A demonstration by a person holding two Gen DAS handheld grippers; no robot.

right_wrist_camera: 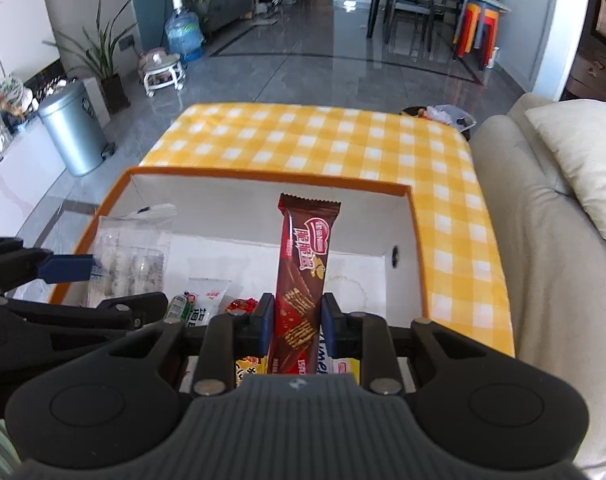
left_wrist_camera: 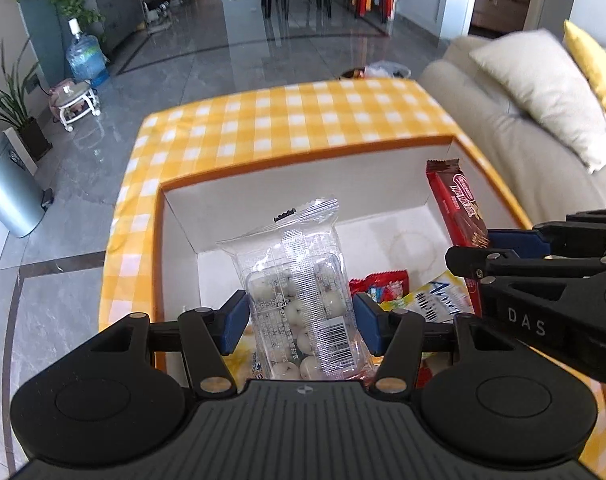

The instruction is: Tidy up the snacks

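Over the near edge of the white, orange-rimmed cardboard box (left_wrist_camera: pixel 303 184), the left gripper (left_wrist_camera: pixel 301 322) was clamped on a clear plastic pack of white candy balls (left_wrist_camera: pixel 299 280), its long axis pointing toward the far wall; just beside it, nearer the right wall, the right gripper (right_wrist_camera: pixel 297 320) pinched a long brown chocolate wafer bar (right_wrist_camera: pixel 303 264), likewise lengthwise; both snacks hung above loose packets, so each probably only needed lowering.

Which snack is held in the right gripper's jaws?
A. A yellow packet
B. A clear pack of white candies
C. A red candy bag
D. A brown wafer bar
D: in the right wrist view the right gripper has its jaws closed on the brown wafer bar, held upright over the box; the clear pack is in the left gripper.
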